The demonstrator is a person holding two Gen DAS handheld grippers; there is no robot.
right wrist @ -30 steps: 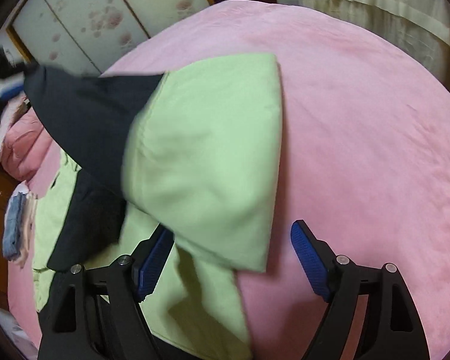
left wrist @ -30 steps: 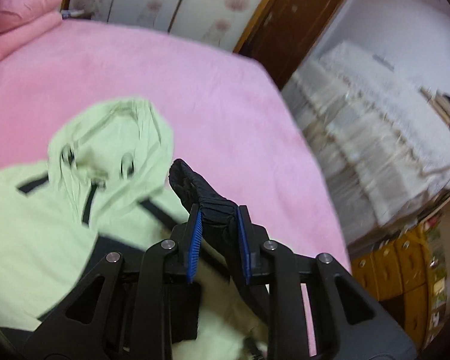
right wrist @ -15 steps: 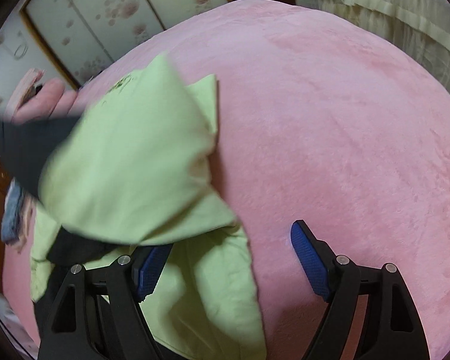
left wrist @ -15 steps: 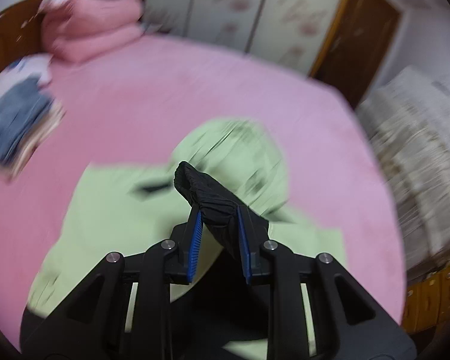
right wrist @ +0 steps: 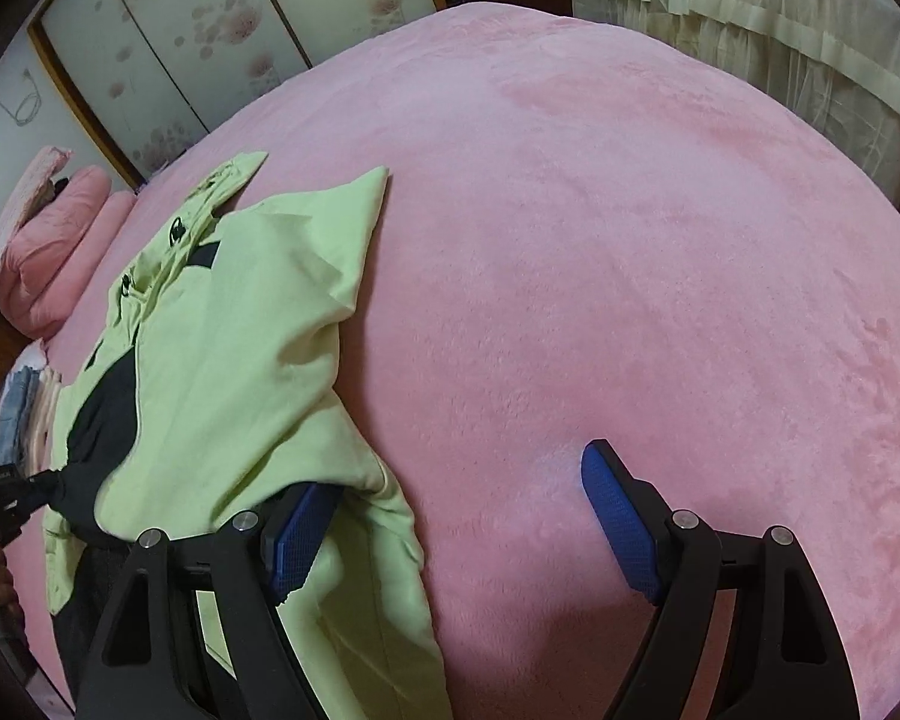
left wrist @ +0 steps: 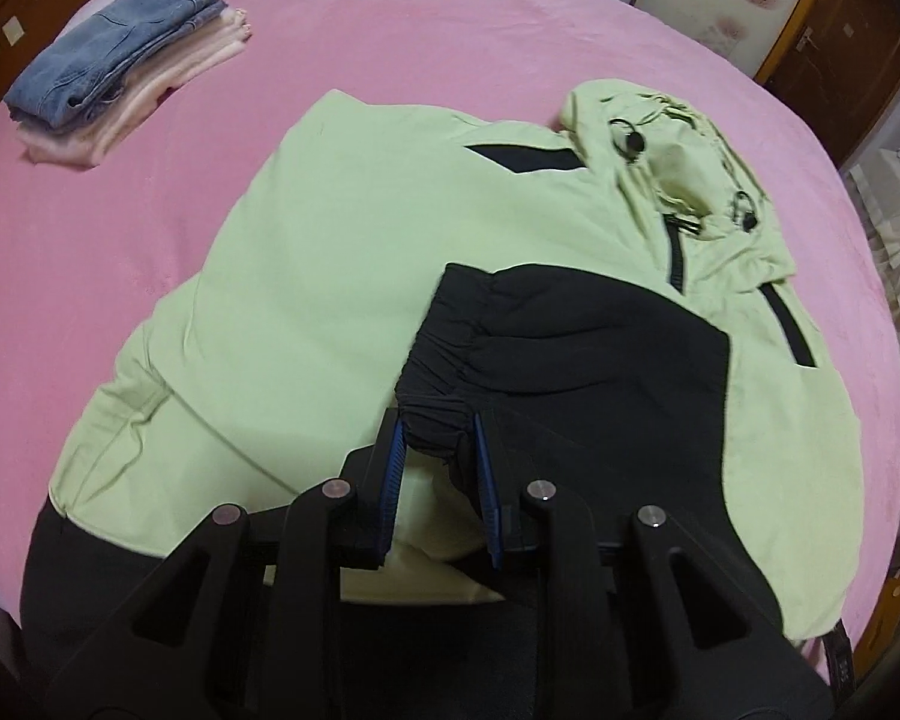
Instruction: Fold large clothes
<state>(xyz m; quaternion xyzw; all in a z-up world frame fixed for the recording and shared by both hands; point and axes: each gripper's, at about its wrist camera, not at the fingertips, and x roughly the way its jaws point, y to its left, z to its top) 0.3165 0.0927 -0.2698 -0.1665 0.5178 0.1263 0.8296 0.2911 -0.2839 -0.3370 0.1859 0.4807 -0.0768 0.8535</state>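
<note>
Hoodie lies spread on the pink bed; our left gripper pinches its black cuff narrowly; our right gripper gapes wide, empty, beside the hoodie's edge; only our left view shows folded jeans beyond the hoodie.

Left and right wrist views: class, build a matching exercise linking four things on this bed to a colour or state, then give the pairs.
Things:
1. black cuff
2. right gripper
3. hood
4. folded jeans

States:
A. lying flat, light green
B. pinched between blue pads
C. jaws wide, holding nothing
D. on top of a stack of clothes

Pairs: 1-B, 2-C, 3-A, 4-D
</note>
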